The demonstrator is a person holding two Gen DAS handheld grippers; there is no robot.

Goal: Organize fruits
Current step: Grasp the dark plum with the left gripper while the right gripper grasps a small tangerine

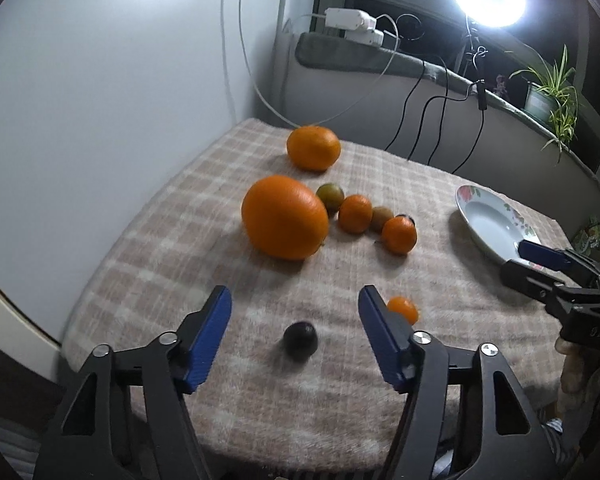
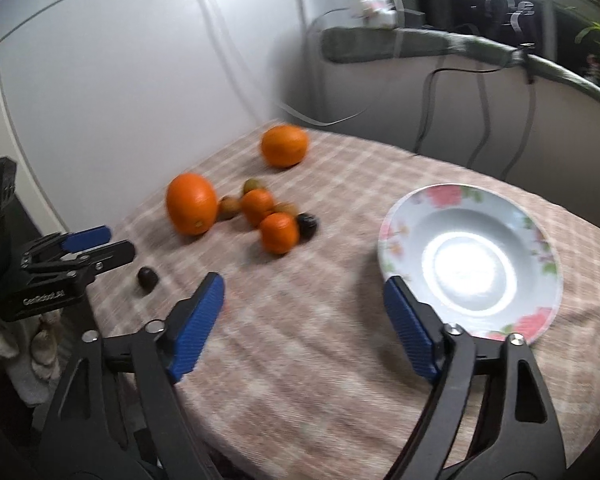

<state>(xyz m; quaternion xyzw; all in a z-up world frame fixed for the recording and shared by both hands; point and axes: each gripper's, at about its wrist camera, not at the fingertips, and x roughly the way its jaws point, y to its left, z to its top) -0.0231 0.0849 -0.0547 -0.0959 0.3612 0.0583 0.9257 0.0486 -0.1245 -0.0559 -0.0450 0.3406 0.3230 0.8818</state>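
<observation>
Your left gripper [image 1: 295, 322], jaws apart, has the dark fruit [image 1: 299, 340] centered between them; your right gripper [image 2: 304, 314], also apart, sits near the plate [image 2: 396, 216].

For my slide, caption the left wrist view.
Open left gripper fingers straddle a dark fruit on the checked cloth; oranges beyond.
</observation>
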